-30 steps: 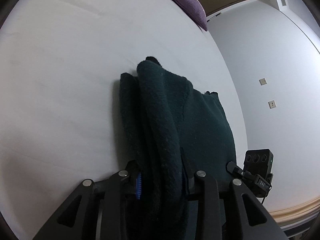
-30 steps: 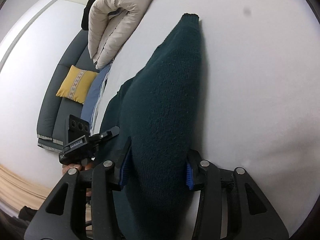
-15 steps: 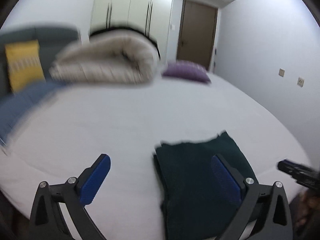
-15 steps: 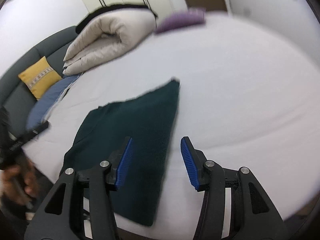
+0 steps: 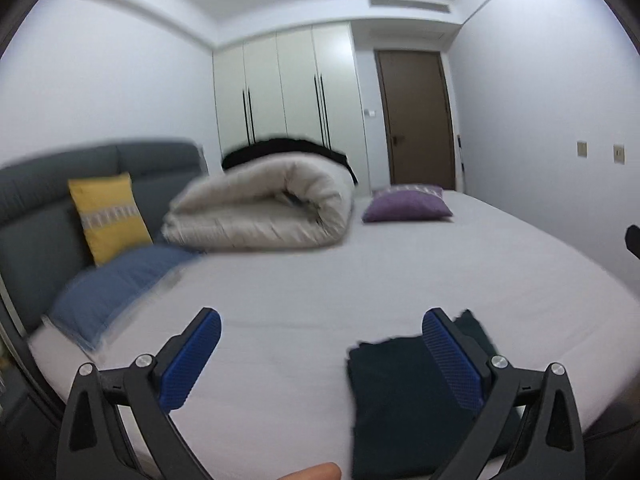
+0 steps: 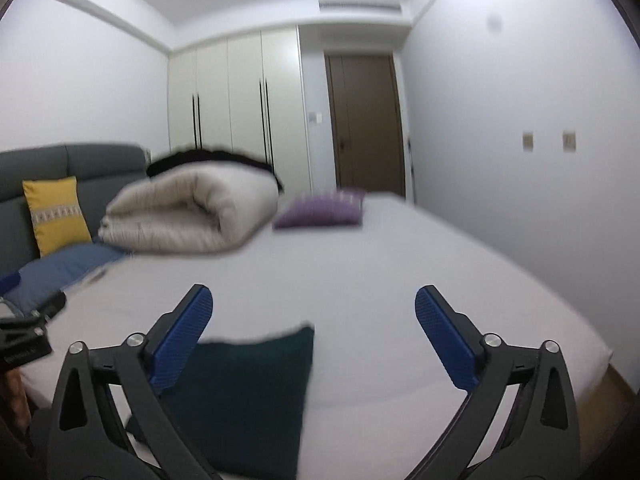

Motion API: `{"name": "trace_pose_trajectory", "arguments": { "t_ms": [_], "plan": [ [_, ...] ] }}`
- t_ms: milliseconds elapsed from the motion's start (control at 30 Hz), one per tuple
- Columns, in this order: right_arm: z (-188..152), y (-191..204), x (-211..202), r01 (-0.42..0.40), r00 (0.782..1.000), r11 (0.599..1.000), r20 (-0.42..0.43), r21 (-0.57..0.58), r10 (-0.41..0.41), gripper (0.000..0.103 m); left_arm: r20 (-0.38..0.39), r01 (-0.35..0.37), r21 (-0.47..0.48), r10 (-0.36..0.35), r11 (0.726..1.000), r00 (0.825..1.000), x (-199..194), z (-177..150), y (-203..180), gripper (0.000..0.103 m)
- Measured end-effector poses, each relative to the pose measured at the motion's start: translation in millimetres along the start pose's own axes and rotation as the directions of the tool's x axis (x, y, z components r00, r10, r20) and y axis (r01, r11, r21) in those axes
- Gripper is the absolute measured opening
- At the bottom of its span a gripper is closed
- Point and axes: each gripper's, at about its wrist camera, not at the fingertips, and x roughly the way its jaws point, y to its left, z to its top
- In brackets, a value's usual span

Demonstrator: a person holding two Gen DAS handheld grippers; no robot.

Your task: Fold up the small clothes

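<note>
Both grippers, left (image 5: 320, 354) and right (image 6: 314, 332), are wide and empty above the folded sweater (image 6: 248, 400); the right jaws are opening. Check the edges are even before pressing.

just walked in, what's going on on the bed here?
A person is folding small clothes with a handheld tool in each hand. The dark green garment lies folded near the front edge of the bed, and neither tool grips it. The left tool is wide open with nothing between its jaws. The right tool is opening, also empty. Both look out level across the bed toward the rolled duvet and purple cushion.
</note>
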Motion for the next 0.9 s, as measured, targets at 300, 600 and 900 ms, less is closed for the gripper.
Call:
{"name": "trace_pose_trajectory", "arguments": {
  "t_ms": [300, 600, 900],
  "plan": [
    [11, 22, -1, -0.044, 0.974, 0.999, -0.222, -0.020, 0.038, 0.103, -0.252, 0.045, -0.066, -0.060, 0.997, 0.966, 44, -25, 5, 0.103],
    [-40, 33, 52, 0.004, 0.894, 0.999, -0.447, -0.050, -0.026, 0.103, -0.365, 0.022, -0.055, -0.041, 0.998, 0.930, 69, -63, 4, 0.103],
    [-103, 36, 98, -0.011, 0.836, 0.998, -0.549, -0.055, -0.021, 0.103, -0.411, 0.005, -0.049, -0.025, 0.999, 0.911, 85, -85, 5, 0.103]
  ]
}}
